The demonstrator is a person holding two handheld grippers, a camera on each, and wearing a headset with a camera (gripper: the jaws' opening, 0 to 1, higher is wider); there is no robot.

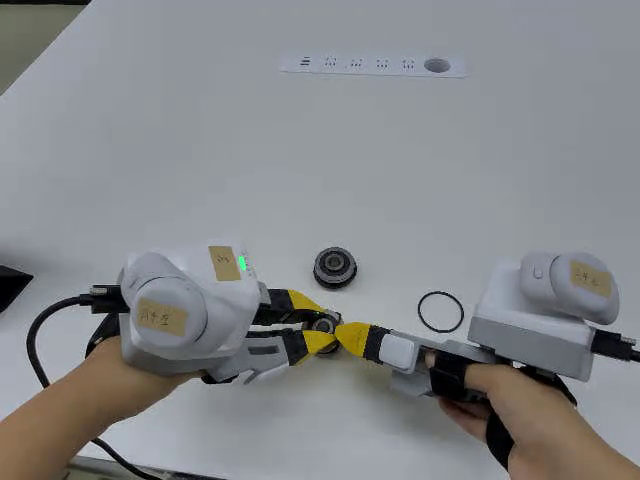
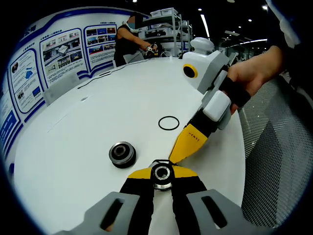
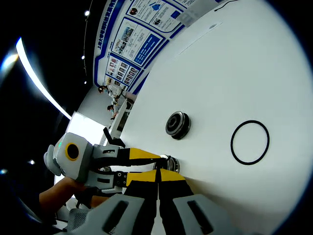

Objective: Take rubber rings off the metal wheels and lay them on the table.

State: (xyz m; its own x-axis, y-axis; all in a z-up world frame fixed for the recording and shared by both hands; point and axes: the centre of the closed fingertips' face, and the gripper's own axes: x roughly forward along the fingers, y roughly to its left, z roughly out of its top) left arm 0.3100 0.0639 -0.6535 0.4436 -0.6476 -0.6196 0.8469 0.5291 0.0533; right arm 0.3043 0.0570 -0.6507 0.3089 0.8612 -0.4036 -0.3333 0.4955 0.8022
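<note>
My left gripper [image 1: 316,324] [image 2: 162,172] is shut on a small metal wheel [image 1: 324,324] [image 2: 162,175] and holds it just above the table near the front edge. The yellow tips of my right gripper [image 1: 349,337] [image 3: 159,172] are pressed together and touch that wheel's [image 3: 170,163] rim from the right; whether they pinch its rubber ring I cannot tell. A second metal wheel [image 1: 335,266] [image 2: 122,153] [image 3: 177,124] with a dark ring around it lies on the table just beyond. One loose black rubber ring [image 1: 440,311] [image 2: 168,123] [image 3: 250,142] lies flat to the right.
A white power strip [image 1: 372,66] sits flush in the white table [image 1: 200,150] at the back. A black cable [image 1: 38,340] trails from the left gripper, with a dark object [image 1: 10,285] at the left edge. A person stands far off [image 2: 128,36].
</note>
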